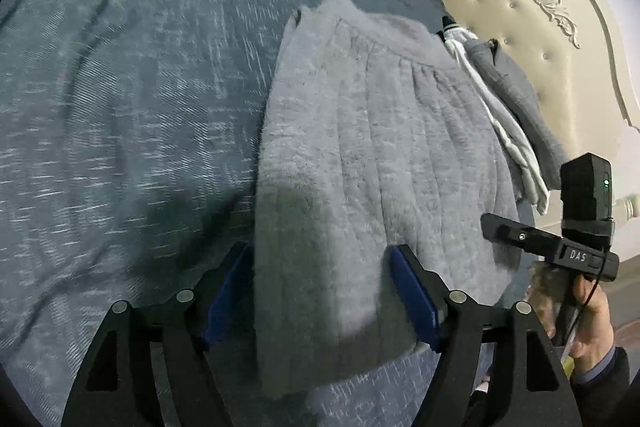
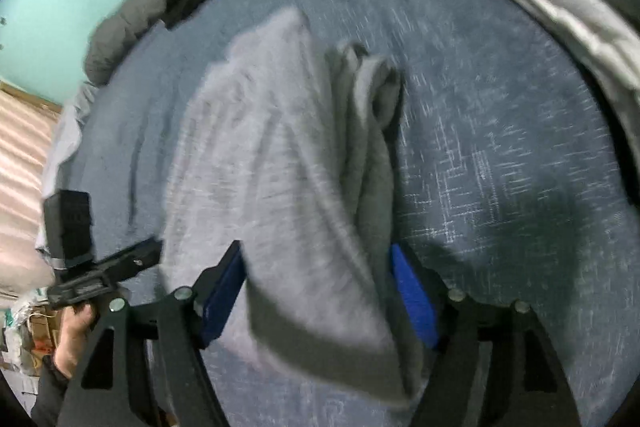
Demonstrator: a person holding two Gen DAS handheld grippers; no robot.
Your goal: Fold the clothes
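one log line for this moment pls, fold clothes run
stage: mid-fold | item: grey fleece garment folded on blue bedspread | left gripper: open, over garment | right gripper: open, over garment | aside: clothes pile

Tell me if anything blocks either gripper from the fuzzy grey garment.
Nothing visible does. The grey garment lies directly between the open fingers of the left gripper, and likewise the right gripper. The folded clothes near the headboard lie off to the side.
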